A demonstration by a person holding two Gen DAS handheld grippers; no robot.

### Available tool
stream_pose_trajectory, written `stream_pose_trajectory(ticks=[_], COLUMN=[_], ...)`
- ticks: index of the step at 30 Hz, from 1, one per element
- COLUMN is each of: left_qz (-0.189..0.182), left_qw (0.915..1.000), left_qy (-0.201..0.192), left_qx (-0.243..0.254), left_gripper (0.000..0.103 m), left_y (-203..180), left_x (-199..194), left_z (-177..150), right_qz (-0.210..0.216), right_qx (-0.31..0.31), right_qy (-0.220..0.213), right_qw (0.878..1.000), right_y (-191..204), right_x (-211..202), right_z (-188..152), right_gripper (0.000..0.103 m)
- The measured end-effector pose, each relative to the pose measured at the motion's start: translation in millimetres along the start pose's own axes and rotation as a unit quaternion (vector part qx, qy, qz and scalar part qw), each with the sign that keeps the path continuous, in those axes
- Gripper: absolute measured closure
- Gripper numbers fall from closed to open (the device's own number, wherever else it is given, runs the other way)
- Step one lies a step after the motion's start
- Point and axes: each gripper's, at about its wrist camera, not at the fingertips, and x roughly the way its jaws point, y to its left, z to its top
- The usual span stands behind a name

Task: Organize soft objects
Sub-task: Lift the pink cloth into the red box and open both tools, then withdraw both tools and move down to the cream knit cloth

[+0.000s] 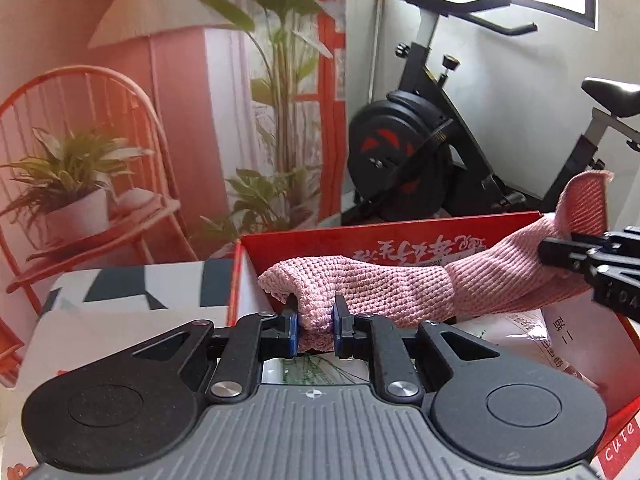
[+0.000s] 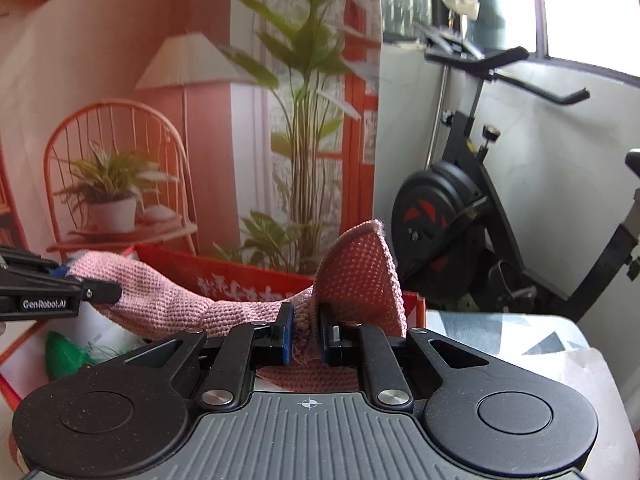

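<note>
Before a black exercise bike (image 1: pixel 424 148), both grippers' fingers clamped a pink knitted cloth (image 1: pixel 384 284) over a red cardboard box (image 1: pixel 400 228): left gripper (image 1: pixel 314 328) lower centre, right gripper (image 2: pixel 305 334) likewise.

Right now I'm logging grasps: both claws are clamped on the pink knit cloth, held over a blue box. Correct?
Nearly. Both the left claw and right claw clamp the pink knit cloth, but the box is red, as the left wrist view shows.

Left tongs (image 1: pixel 314 330), blue-padded, clamped on one bunched end of a pink waffle-knit cloth (image 1: pixel 384 284). The cloth spans rightward above an open red cardboard box (image 1: pixel 440 224) to the right tongs (image 1: pixel 556 254), which pinch its far end. Beyond the box: a black exercise bike (image 1: pixel 404 152). Left of the tongs: a patterned table (image 1: pixel 132 292).
</note>
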Motion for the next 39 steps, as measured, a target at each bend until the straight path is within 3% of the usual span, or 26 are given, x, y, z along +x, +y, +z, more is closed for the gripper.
stream_pose_trajectory(ticks=[4, 9, 18, 29, 34, 39], left_qz=[-0.02, -0.035, -0.057, -0.032, -0.03, -0.031], left_qw=[0.9997, 0.9991, 0.9975, 0.9966, 0.9977, 0.9976], left_qy=[0.006, -0.009, -0.042, -0.063, -0.036, -0.004], left_qx=[0.009, 0.02, -0.006, -0.041, -0.049, -0.063], left_gripper=[0.078, 0.053, 0.034, 0.029, 0.029, 0.029], left_y=[0.0, -0.8, 20.4, 49.8, 51.7, 50.3], left_x=[4.2, -10.4, -67.1, -127.9, -123.1, -101.0], left_z=[-2.6, -6.9, -20.7, -87.5, -116.2, -137.4], right_qz=[0.015, 0.021, 0.045, 0.038, 0.024, 0.01], right_qx=[0.009, 0.026, 0.042, 0.05, 0.078, 0.096], right_qy=[0.025, 0.017, -0.023, -0.091, -0.098, -0.077], right_qw=[1.0, 0.999, 0.998, 0.994, 0.992, 0.992], right_y=[-1.8, -3.5, -2.0, 2.7, -2.3, -5.5], right_x=[5.6, -7.4, -65.0, -153.6, -171.7, -166.0], right_z=[-1.8, -3.9, -24.2, -76.8, -104.8, -133.0], right_gripper=[0.079, 0.072, 0.066, 0.064, 0.064, 0.064])
